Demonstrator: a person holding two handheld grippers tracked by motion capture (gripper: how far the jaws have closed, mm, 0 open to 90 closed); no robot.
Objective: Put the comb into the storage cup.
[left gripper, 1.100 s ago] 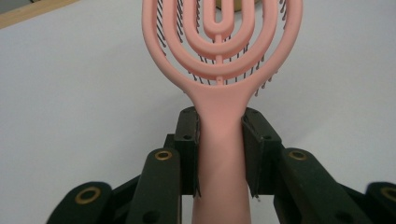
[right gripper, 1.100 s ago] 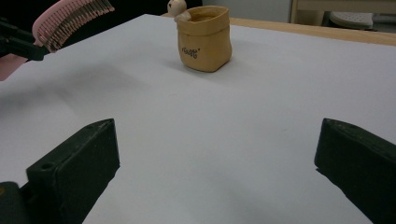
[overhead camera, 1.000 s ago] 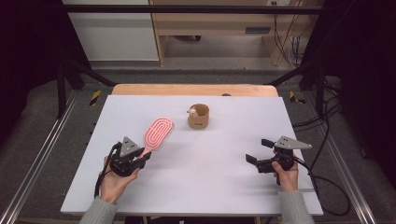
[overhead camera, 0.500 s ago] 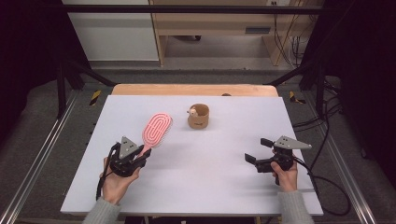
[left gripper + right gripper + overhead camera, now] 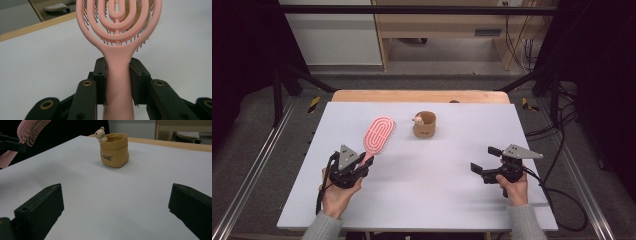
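Presently catalogued: one pink hairbrush (image 5: 378, 134), smooth moulded plastic, oval head of nested open loops about a centre spine, dark fine bristles on the underside, tapering to a flat straight handle. Its head is raised off the table (image 5: 427, 200), a white matte rectangular top with a pale wooden strip along the far edge.

One small tan pot (image 5: 424, 125), shaped like a soft rolled-top sack with dark lettering on its front and a cream bear figure (image 5: 101, 133) perched at its rim; upright, far centre of the table, just beside the brush head.

Left gripper (image 5: 117, 83): black jaws closed tight against both sides of the brush handle, gripping it below the neck.

Right gripper (image 5: 484, 162): jaws spread wide, nothing between them, held just above the table at the near right, facing the pot.
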